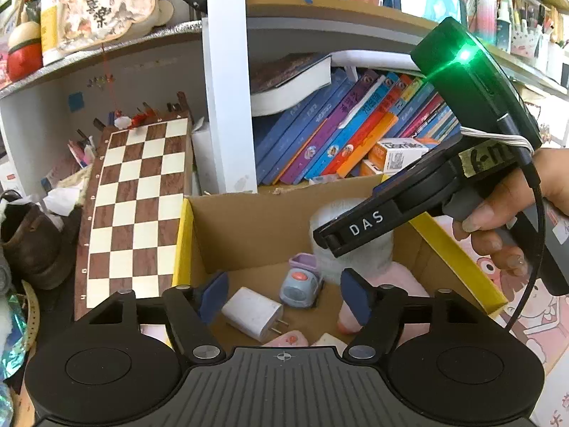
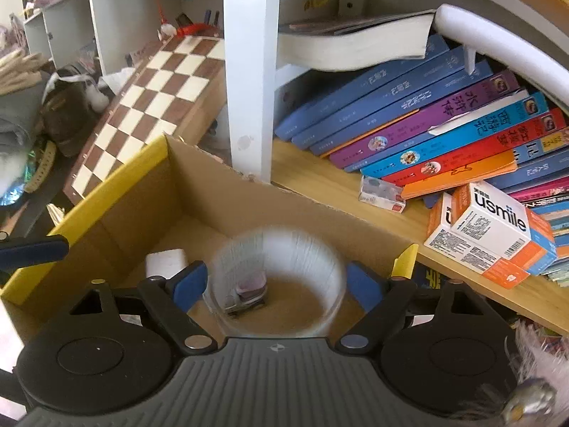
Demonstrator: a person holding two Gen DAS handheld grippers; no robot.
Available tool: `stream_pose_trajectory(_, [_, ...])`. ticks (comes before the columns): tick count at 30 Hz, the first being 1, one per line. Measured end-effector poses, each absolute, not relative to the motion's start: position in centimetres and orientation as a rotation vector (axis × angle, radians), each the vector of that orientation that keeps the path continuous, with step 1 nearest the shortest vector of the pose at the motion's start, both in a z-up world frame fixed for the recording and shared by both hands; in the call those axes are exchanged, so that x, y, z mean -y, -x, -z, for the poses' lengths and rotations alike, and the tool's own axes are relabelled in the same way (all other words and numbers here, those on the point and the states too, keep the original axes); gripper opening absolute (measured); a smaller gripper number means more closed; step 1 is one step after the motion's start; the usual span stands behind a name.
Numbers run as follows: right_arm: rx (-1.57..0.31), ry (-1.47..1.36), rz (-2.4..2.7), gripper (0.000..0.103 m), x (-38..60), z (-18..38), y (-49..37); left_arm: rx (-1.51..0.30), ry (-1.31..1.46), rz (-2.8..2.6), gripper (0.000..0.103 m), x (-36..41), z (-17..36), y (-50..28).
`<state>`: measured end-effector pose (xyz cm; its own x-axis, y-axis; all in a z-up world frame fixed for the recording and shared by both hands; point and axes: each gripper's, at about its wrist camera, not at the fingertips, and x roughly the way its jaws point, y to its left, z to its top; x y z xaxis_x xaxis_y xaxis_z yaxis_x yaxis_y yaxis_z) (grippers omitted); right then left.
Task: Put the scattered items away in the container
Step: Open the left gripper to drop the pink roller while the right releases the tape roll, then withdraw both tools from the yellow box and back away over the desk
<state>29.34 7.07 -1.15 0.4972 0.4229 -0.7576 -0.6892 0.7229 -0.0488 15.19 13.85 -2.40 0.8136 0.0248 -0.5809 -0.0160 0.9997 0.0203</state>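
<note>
Right wrist view: my right gripper (image 2: 275, 284) jaws stand wide around a blurred cup (image 2: 277, 281), gripping nothing; it may tip inside the cardboard box (image 2: 106, 206).

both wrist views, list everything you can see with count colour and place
cardboard box: 1, brown with yellow flaps, centre
charger plug: 1, white, inside box
toy car: 1, blue-grey, inside box
clear cup: 1, blurred, over box between right fingers
pink plush: 1, inside box
chessboard: 1, brown and cream, leaning left of box
books: many, mostly blue, shelf behind box
usmile boxes: 2, white and orange, on shelf
left gripper: open
right gripper: open
hand: 1, holding right gripper
</note>
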Motion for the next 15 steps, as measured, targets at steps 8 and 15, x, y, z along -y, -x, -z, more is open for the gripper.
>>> stream_pose_trajectory(8, [-0.761, 0.36, -0.69, 0.086, -6.4, -0.6, -27.7, -0.595, -0.017, -0.031, 0.072, -13.8, 1.3, -13.4])
stream_pose_trajectory(15, [-0.73, 0.349, -0.69, 0.086, -5.8, -2.0, -26.0, -0.582, -0.024, -0.041, 0.073, -13.6, 0.5, -11.8])
